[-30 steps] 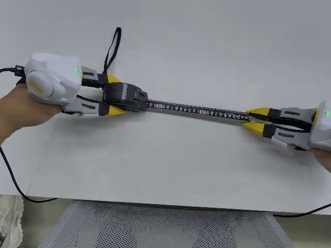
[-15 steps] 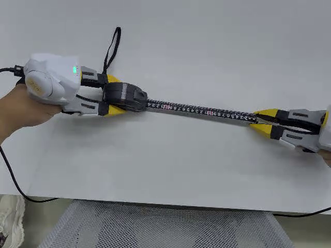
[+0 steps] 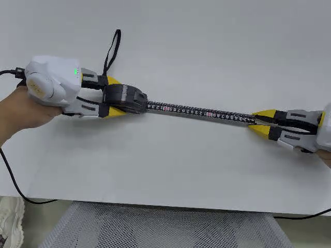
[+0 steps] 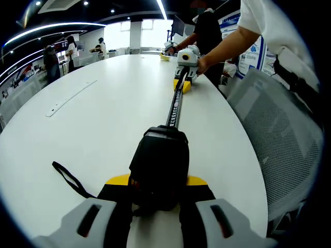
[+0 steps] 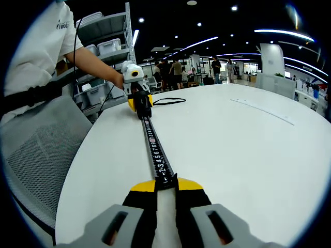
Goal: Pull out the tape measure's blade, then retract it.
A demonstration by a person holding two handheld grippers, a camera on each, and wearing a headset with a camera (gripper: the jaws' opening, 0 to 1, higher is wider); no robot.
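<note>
Stretching across a white table (image 3: 207,41), a black blade (image 3: 199,111) with printed numbers lies drawn out between two hand-held grippers. Nearest the person, a grey mesh chair (image 3: 165,227) sits below the table's front edge, and a black cable (image 3: 10,178) hangs past that edge on the left. On the tabletop, the right gripper (image 3: 258,122) has its yellow-tipped jaws pinched together on the blade's free end. From there the blade runs straight and low over the surface, slanting away to the left; whether it touches the table cannot be told. At its other end the left gripper (image 3: 115,96) is clamped on the black case (image 3: 129,98), one jaw on either side, and the case rests on the table. A hand (image 3: 18,111) grips that gripper's white body, where a green light glows. A black strap (image 3: 111,49) trails from the case toward the table's far side. Farther off, the left gripper view shows people (image 4: 51,54) standing by the long table under strip lights, and the right gripper view shows shelves (image 5: 103,36) holding bins.
</note>
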